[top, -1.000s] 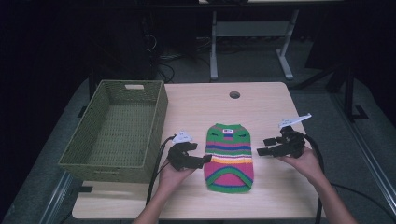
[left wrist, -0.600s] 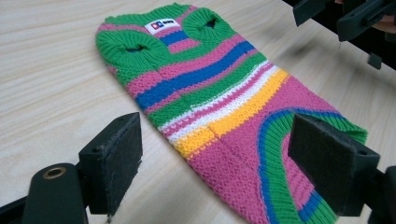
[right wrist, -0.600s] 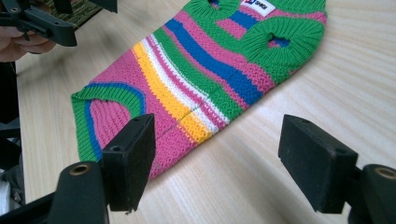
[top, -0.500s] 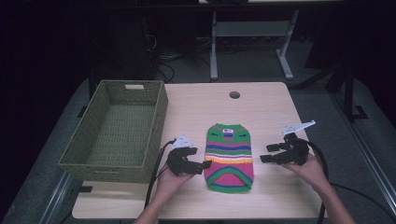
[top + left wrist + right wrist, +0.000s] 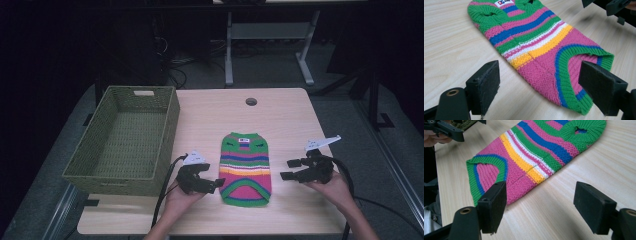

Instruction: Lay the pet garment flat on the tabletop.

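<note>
The right claw [image 5: 291, 169] has been brought down towards 6 o'clock and in beside the striped sweater's [image 5: 245, 167] hem; the left claw [image 5: 216, 184] has been shifted slightly the same way.

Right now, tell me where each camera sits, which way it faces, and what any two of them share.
High view: fixed above the person's side, looking forward and down on the table, green basket and striped knit sweater; forearms and both grippers show, left gripper, right gripper.
Left gripper view: rides the left gripper, facing the sweater's hem across its open black jaws.
Right gripper view: rides the right gripper, facing the sweater from the opposite side, jaws open.
Shared: all see the sweater; each gripper view catches the other gripper.
</note>
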Tool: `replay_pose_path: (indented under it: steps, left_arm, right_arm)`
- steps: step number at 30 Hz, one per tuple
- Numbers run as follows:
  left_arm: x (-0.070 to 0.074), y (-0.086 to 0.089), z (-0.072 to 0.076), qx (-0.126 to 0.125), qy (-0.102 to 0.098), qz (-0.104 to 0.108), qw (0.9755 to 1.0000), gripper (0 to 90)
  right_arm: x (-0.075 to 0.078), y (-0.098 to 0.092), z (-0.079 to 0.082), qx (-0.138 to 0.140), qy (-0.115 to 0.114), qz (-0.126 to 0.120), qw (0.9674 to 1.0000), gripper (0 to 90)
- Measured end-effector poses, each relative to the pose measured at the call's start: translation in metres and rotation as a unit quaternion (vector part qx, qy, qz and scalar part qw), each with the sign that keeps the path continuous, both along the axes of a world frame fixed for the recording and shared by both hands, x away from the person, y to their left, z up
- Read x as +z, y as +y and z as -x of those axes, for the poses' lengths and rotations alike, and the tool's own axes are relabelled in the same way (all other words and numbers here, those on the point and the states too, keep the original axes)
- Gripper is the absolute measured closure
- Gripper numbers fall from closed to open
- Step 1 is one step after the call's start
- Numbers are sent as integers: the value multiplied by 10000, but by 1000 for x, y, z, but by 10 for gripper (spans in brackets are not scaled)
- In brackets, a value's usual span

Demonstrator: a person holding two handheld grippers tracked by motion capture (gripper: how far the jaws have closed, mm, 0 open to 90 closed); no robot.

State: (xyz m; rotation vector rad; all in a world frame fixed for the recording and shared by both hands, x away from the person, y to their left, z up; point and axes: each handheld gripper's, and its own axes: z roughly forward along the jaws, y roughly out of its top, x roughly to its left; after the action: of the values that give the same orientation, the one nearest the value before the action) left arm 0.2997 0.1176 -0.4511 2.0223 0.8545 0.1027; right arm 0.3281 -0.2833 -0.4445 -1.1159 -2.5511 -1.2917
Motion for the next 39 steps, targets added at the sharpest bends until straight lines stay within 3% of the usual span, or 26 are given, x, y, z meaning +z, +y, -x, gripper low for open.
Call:
replay_pose_path:
  steps: [9, 21, 35, 39]
  left_arm:
    - [-6, 6, 9, -21, 29, -111, 9999, 171]
    - [-9, 10, 20, -31, -42, -121, 9999, 171]
    - [-6, 20, 35, -79, -56, -124, 9999, 171]
    - [-5, 22, 39, -120, -102, -220, 9996, 171]
  right_arm:
    - [-3, -2, 11, -41, -33, 121, 9999, 258]
    - [-5, -3, 25, -50, -91, 67, 9999, 256]
    - [-17, -15, 47, -268, -86, -66, 9996, 256]
    - [-18, -20, 54, -321, -142, -128, 9993, 256]
